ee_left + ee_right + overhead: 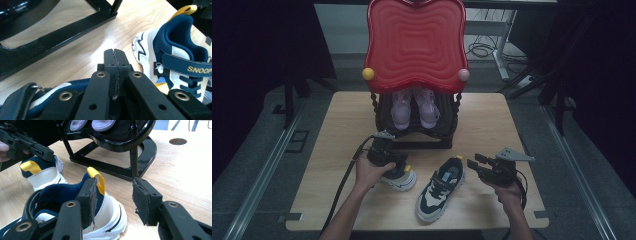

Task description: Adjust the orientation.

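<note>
Two navy-and-white children's sneakers lie on a wooden table (492, 130) in front of a black shoe rack (416, 131), the landmark at the table's far middle, whose red wavy top tray (415, 42) overhangs a pair of lilac shoes (414, 109) on its lower shelf. The left sneaker (401, 176) sits just in front of the rack's left corner, under the person's left hand (371, 172); the left gripper (115, 53) hovers right over it with its jaws pressed together on nothing, pointing toward the rack's base bar. The right sneaker (441, 189) lies a little farther from the rack, in front of its right side, heel with yellow pull tab toward the rack and toe toward the table's near edge. The right gripper (113, 201), held level beside that heel, has its jaws apart, one pad at the heel's collar and the other clear of the shoe over bare wood.
</note>
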Available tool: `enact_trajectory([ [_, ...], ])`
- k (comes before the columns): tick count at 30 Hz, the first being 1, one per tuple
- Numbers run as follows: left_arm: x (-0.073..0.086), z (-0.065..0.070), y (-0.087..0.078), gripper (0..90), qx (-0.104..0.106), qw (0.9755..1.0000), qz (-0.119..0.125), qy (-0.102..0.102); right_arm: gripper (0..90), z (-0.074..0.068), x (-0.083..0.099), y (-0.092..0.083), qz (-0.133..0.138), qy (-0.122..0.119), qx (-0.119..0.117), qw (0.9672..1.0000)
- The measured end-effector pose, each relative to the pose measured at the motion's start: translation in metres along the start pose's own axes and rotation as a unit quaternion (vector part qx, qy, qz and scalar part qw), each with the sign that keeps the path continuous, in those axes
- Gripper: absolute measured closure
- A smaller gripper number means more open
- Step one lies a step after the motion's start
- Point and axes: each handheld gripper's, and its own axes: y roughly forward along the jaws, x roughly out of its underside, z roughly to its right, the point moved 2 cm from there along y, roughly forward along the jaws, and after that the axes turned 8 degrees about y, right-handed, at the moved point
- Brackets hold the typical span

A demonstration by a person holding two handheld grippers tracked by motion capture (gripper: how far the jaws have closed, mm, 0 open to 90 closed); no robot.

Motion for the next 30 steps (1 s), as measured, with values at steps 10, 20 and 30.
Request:
enact_trajectory([
  [10,0.011,0.014,-0.004,90.0,0.017,0.9998,-0.006,0.01,54.7,0.0,0.0,0.0,0.0,0.0,0.0,1.0],
  [20,0.028,0.026,-0.012,90.0,0.025,0.9995,-0.006,0.019,54.7,0.001,0.0,0.0,0.0,0.0,0.002,1.0],
  [30,0.039,0.039,-0.024,90.0,0.029,0.9986,-0.02,0.038,54.7,0.001,0.001,0.001,-0.001,0.001,0.002,1.0],
])
